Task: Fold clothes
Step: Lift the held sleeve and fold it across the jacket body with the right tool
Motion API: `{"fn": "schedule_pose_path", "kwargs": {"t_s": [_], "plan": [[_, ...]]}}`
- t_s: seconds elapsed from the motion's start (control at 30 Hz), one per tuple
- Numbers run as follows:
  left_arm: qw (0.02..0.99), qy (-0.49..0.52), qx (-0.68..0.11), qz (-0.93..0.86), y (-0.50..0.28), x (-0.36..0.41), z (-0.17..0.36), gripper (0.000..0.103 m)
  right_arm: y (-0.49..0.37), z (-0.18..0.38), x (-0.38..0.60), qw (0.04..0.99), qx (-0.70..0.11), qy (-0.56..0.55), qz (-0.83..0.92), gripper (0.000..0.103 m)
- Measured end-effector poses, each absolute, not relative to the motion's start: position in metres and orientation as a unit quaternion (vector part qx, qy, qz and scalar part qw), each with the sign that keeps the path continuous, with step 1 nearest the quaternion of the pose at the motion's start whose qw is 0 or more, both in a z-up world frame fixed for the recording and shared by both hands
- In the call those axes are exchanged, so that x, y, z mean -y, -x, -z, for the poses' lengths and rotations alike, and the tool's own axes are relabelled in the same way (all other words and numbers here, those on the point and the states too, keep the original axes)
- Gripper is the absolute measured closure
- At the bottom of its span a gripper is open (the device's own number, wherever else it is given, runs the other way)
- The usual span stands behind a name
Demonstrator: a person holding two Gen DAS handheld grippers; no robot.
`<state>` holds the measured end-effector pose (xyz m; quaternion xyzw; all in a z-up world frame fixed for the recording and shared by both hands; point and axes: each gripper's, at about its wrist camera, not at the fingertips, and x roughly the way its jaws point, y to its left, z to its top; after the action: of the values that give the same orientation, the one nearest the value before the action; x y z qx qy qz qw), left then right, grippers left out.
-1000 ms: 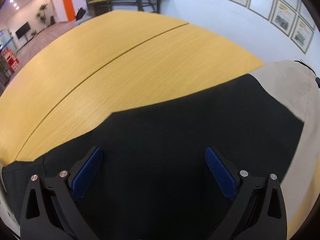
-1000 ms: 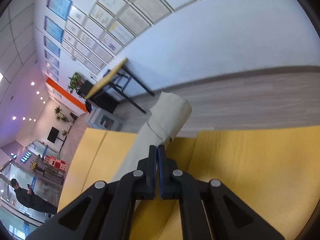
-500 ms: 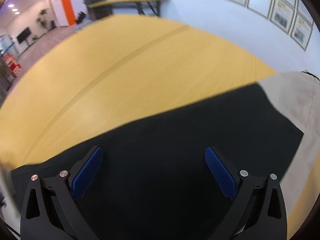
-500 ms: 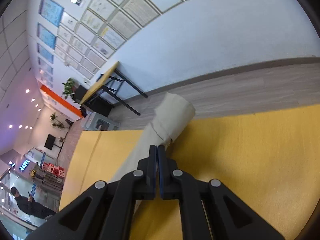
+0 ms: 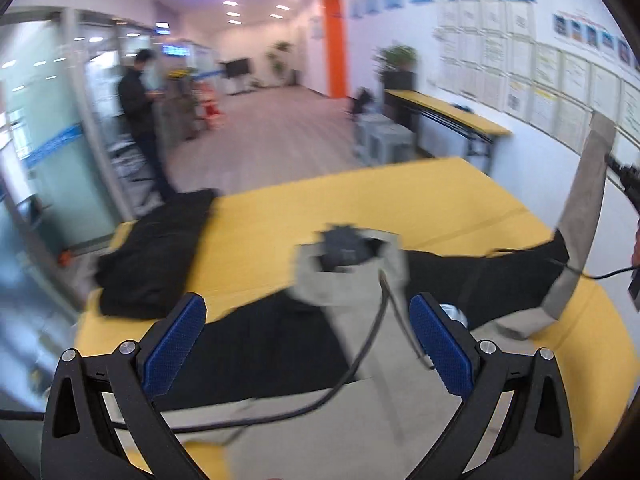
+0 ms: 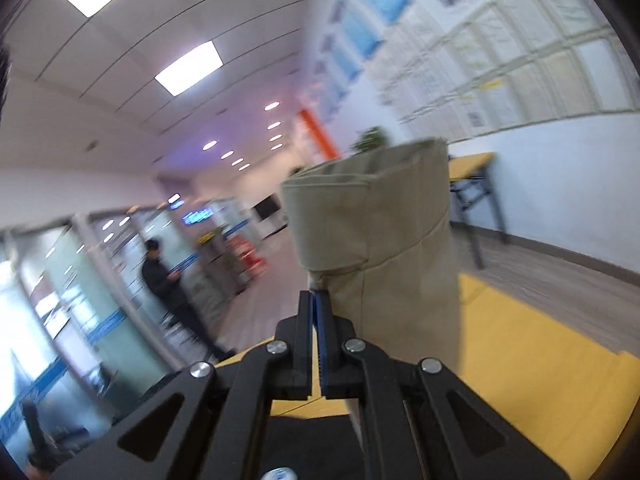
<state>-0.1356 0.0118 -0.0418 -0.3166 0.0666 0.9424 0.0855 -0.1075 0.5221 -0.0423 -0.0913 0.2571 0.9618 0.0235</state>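
Two grippers in play. Right gripper [image 6: 318,300] is clamped tight on the khaki sleeve [image 6: 376,236] at its cuff end; jaws fully closed w/ fabric pinched at the tips. Sleeve's long axis runs steeply up from the table [image 5: 400,192]: in the left wrist view it rises as a taut band [image 5: 580,216] from the yellow top at lower right to the gripper at the right edge, leaning slightly right. Cuff opening points up and away in the right wrist view, hem seam across it.

Left gripper [image 5: 304,344] is open, blue pads [image 5: 176,344] wide apart, nothing between them touching; it hangs above the jacket [image 5: 280,348]. Jacket lies on the table, black body spread across, khaki hood/collar part [image 5: 352,268] bunched just ahead of the fingers, opening toward the far side. A black drawstring [image 5: 368,340] loops over the khaki part toward the cam.

Around: a 2nd black garment [image 5: 156,256] piled at the table's far left corner, well apart from the jacket. A person [image 5: 140,120] in dark clothes stands by glass doors beyond. Side table [image 5: 448,114] along the right wall, plant [image 5: 396,58] behind it, framed papers [image 5: 520,64] on the wall. Both views motion-blurred, so fine detail on the hood can't be told.
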Motion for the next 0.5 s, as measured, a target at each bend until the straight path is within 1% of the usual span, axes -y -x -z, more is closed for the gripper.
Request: {"fn": "schedule_pose_path", "kwargs": {"t_s": [0.1,0.2,0.33,0.43,0.5], "plan": [[0.020,0.290,-0.042,-0.956,0.121,0.091,0.022,0.000,0.156,0.050,-0.432,-0.055,-0.217,0.122,-0.967,0.102],[-0.032,0.276,-0.029,-0.960,0.086,0.155,0.022,0.000,0.199,0.082,-0.334,-0.115,-0.167,0.172,-0.964,0.102],[-0.078,0.284,-0.028,-0.955,0.045,0.215,0.033,0.000,0.237,0.154,-0.211,-0.176,-0.102,0.246,-0.948,0.102],[-0.102,0.307,-0.009,-0.946,0.020,0.253,0.056,0.000,0.238,0.207,-0.126,-0.213,-0.053,0.292,-0.931,0.102],[-0.109,0.326,0.007,-0.939,0.011,0.270,0.073,0.000,0.233,0.237,-0.088,-0.229,-0.029,0.321,-0.919,0.102]]}}
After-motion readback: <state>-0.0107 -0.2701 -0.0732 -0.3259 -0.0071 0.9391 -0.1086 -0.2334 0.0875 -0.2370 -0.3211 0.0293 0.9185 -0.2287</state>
